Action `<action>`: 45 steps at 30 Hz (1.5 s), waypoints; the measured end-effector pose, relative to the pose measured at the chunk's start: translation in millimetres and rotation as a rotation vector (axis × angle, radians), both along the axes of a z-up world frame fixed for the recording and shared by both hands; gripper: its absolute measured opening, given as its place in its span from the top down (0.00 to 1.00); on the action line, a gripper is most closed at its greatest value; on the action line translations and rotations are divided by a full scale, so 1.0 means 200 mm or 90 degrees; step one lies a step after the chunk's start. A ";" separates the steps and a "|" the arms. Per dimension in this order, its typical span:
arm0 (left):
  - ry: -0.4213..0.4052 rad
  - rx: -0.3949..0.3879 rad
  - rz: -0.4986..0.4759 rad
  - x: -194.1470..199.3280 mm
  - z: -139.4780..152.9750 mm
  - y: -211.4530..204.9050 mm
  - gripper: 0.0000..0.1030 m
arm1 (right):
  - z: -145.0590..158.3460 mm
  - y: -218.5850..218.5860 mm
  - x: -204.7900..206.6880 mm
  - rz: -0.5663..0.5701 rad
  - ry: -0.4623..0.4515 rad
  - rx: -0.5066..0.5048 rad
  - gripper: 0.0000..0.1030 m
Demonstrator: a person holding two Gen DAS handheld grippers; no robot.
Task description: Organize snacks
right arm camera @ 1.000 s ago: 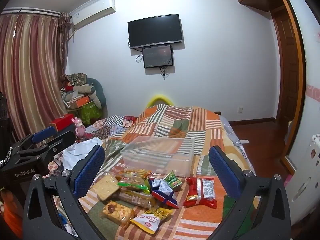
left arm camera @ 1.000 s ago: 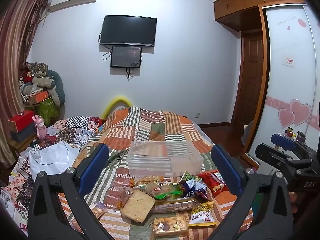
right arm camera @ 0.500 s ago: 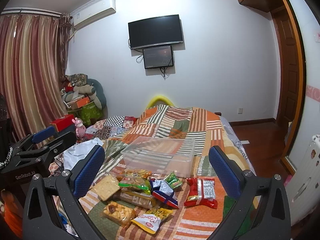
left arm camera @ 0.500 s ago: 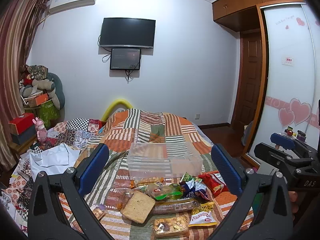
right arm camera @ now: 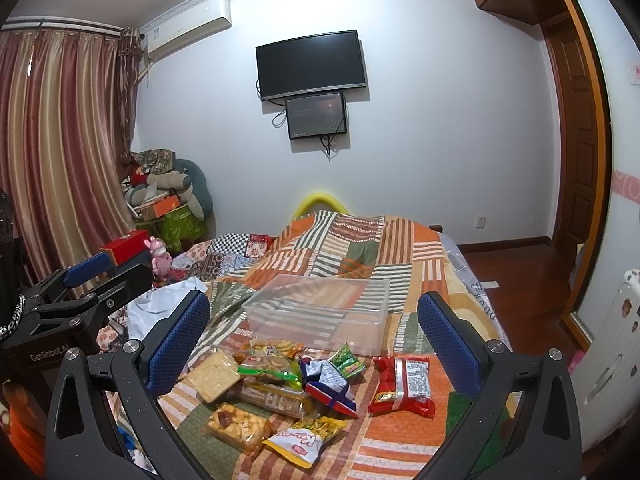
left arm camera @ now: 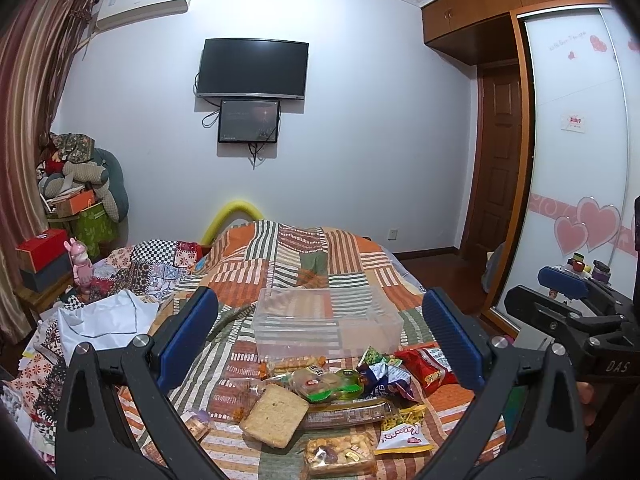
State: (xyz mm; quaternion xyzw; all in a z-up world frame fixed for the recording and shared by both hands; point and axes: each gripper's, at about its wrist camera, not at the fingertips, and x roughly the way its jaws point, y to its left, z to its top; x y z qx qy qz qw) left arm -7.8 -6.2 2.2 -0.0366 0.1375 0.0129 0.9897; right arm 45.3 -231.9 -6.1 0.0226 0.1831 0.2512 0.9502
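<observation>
1. Both grippers hover over the near edge of the bed (right arm camera: 404, 240); the left gripper (left arm camera: 320, 340) and right gripper (right arm camera: 312, 340) have fingers spread wide, holding nothing.
2. The snacks (right arm camera: 280, 384) lie heaped just before the clear bin (right arm camera: 320, 308), which is empty.
3. I'd take the red packet (right arm camera: 404, 384) first: it lies apart from the heap, so the fingers can pinch its edge without snagging neighbours.

left claw (left arm camera: 320, 340) spread wide and holding nothing, right claw (right arm camera: 314, 334) likewise, both side by side
</observation>
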 end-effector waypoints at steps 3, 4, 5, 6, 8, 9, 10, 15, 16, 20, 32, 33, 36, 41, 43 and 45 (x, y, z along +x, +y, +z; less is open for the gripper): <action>0.001 -0.001 0.000 0.00 0.00 0.00 0.00 | 0.00 0.00 0.00 0.001 -0.001 0.001 0.00; 0.001 -0.001 0.001 0.00 0.00 0.00 0.00 | 0.00 0.00 0.00 0.001 -0.001 0.001 0.00; 0.001 -0.001 0.001 0.00 0.00 0.00 0.00 | 0.00 0.00 0.00 0.000 -0.001 0.001 0.00; 0.001 -0.002 0.001 0.00 0.00 0.00 0.00 | 0.00 0.00 0.00 0.001 -0.001 0.001 0.00; 0.001 -0.001 0.001 0.00 0.00 0.00 0.00 | 0.00 0.00 0.00 0.000 -0.001 0.001 0.00; 0.001 -0.001 0.001 0.00 0.00 0.00 0.00 | 0.00 0.00 0.00 0.000 -0.001 0.001 0.00; 0.001 -0.001 0.001 0.00 0.00 0.00 0.00 | 0.00 0.00 -0.01 0.000 -0.001 0.002 0.00; 0.001 -0.002 0.001 0.00 0.00 0.00 0.00 | 0.00 0.00 -0.01 0.000 -0.001 0.003 0.00; 0.001 -0.002 0.000 0.00 0.00 0.00 0.00 | 0.00 0.00 -0.01 0.000 -0.002 0.003 0.00; 0.001 -0.001 0.001 0.00 0.00 0.00 0.00 | 0.00 0.00 -0.01 0.000 -0.001 0.004 0.00; 0.003 0.000 -0.001 0.00 0.00 0.00 0.00 | 0.01 0.00 0.00 0.002 0.001 0.004 0.00; 0.003 0.000 0.000 0.00 -0.01 0.00 0.00 | 0.01 0.00 0.00 0.002 0.001 0.004 0.00; 0.003 -0.001 0.000 0.00 -0.01 0.00 0.00 | 0.01 0.00 0.00 0.003 0.004 0.005 0.00; 0.007 -0.002 0.000 0.01 -0.01 0.02 0.00 | 0.00 0.01 0.01 -0.003 0.005 0.001 0.00; 0.009 -0.002 0.000 0.01 -0.01 0.02 0.00 | -0.01 0.01 0.01 -0.005 0.006 -0.001 0.00; 0.011 -0.003 -0.001 0.01 -0.02 0.03 0.00 | -0.01 0.02 0.01 -0.007 0.006 -0.005 0.00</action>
